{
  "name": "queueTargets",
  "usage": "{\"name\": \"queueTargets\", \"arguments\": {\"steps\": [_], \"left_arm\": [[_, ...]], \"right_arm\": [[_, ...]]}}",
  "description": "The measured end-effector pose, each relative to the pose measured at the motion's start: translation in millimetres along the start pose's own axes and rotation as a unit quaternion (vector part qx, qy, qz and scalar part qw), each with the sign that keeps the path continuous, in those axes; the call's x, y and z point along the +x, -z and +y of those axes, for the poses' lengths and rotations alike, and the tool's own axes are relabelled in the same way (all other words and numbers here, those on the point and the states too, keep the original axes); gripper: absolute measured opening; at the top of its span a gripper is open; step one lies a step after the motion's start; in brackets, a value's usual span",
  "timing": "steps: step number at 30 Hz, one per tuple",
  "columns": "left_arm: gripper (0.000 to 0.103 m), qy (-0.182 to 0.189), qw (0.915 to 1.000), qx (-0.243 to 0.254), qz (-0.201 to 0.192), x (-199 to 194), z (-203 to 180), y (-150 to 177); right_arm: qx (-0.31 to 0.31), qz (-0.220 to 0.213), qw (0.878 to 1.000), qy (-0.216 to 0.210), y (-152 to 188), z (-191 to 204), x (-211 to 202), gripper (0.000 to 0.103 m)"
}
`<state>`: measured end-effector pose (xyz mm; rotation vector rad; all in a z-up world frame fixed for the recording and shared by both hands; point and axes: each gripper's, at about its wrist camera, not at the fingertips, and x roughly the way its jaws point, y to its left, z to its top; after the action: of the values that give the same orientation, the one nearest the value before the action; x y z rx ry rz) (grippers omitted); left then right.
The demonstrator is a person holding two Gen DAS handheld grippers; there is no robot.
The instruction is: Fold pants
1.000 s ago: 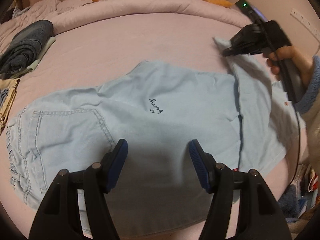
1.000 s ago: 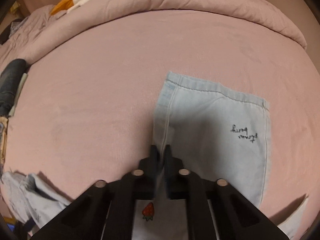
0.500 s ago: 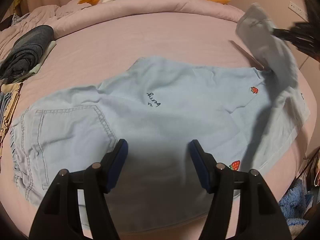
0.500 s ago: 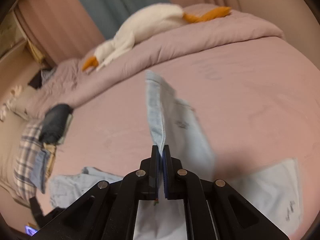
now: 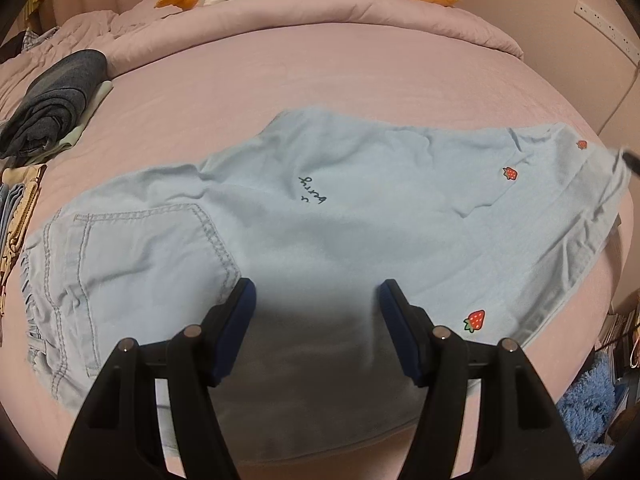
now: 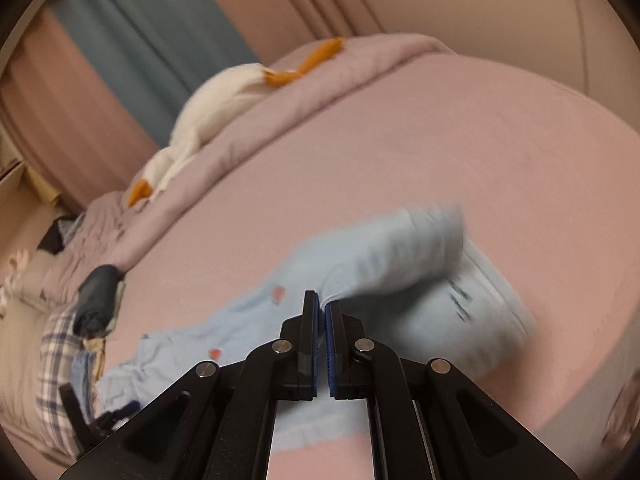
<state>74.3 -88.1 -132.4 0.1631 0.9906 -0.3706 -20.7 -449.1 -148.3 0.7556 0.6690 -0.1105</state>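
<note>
one pair of pale blue pants (image 5: 360, 216), strawberry patches (image 5: 474, 320), spread flat

Dim, warm indoor light, no glare. Left wrist view sharp; soft dark shadow at lower centre on the pants (image 5: 360, 220) between the left gripper (image 5: 316, 300) fingers. Right wrist view motion-blurred throughout, pants smeared centre-right, only the right gripper (image 6: 322, 312) crisp. Heavy fisheye bending, black vignette in corners.

Left claw (image 5: 316, 300): black arms, blue pads, silver rivets; right claw (image 6: 322, 312) built alike.
</note>
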Motion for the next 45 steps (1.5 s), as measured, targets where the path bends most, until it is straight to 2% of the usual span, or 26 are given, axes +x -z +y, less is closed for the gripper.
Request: {"name": "queueTargets", "arguments": {"steps": [4,6,8,10,14,18,22,25,28,32,34,35,36,37,38,39,40,42,44,45], "left_arm": [[0.064,-0.001,1.0000,0.001,0.002,0.1,-0.2,-0.2],[0.064,-0.001,1.0000,0.000,0.002,-0.2,0.5,-0.3],[0.064,-0.001,1.0000,-0.001,0.003,-0.2,2.2,-0.3],[0.064,-0.002,1.0000,-0.002,0.003,-0.6,2.9,-0.1],[0.064,-0.007,1.0000,0.001,0.006,0.5,1.5,0.0],[0.064,-0.012,0.9999,0.002,0.010,0.0,1.2,0.2],[0.064,-0.017,0.9997,0.001,0.015,0.1,1.3,0.3],[0.064,-0.019,0.9997,0.002,0.017,0.2,1.3,0.2],[0.064,-0.024,0.9995,0.003,0.021,1.7,0.6,-0.7],[0.064,-0.028,0.9994,0.002,0.021,0.2,0.8,-0.2],[0.064,-0.029,0.9993,0.000,0.024,1.6,-0.1,0.5],[0.064,-0.030,0.9993,0.000,0.024,1.4,-0.4,0.6],[0.064,-0.031,0.9992,0.000,0.024,1.0,-0.8,0.3],[0.064,-0.032,0.9992,0.000,0.024,1.3,-1.0,0.2],[0.064,-0.033,0.9992,0.001,0.025,1.4,-1.3,0.4],[0.064,-0.034,0.9991,0.003,0.025,1.5,-1.9,0.6],[0.064,-0.034,0.9991,0.005,0.025,1.5,-2.3,0.7],[0.064,-0.035,0.9990,0.012,0.026,1.2,-3.0,1.4],[0.064,-0.033,0.9990,0.014,0.027,1.4,-1.3,2.4],[0.064,-0.033,0.9989,0.015,0.028,1.5,-0.3,3.0]], "right_arm": [[0.030,0.042,0.998,0.025,14.5,-21.6,20.4,0.005],[0.065,0.071,0.995,0.027,20.7,-34.8,32.9,0.005],[0.110,0.085,0.990,0.019,25.2,-49.5,39.1,0.011],[0.148,0.075,0.986,-0.005,26.4,-60.6,36.9,0.015],[0.196,0.046,0.979,-0.038,22.3,-73.6,31.7,0.033],[0.239,0.040,0.968,-0.060,19.8,-81.0,32.2,0.035],[0.256,0.012,0.966,-0.043,22.7,-81.9,18.9,0.035],[0.272,0.022,0.960,-0.065,19.8,-88.7,18.4,0.049],[0.301,0.007,0.951,-0.068,15.3,-100.6,22.5,0.050],[0.336,0.013,0.938,-0.085,6.3,-106.1,36.2,0.050],[0.341,0.027,0.938,-0.059,4.1,-105.7,42.3,0.050],[0.356,0.026,0.932,-0.070,4.4,-106.9,43.8,0.050],[0.356,0.024,0.930,-0.082,3.0,-106.2,44.5,0.050],[0.346,0.022,0.935,-0.077,0.0,-104.0,44.0,0.050],[0.325,0.021,0.944,-0.062,-5.2,-100.3,42.8,0.045],[0.302,0.018,0.952,-0.053,-10.1,-97.1,41.7,0.035],[0.274,0.012,0.961,-0.045,-15.4,-94.0,39.6,0.015],[0.213,0.003,0.977,-0.023,-24.7,-80.3,30.8,0.012],[0.139,-0.036,0.990,-0.008,-28.8,-61.5,6.7,0.012],[0.112,-0.054,0.992,0.002,-29.0,-54.0,-3.3,0.012]]}}
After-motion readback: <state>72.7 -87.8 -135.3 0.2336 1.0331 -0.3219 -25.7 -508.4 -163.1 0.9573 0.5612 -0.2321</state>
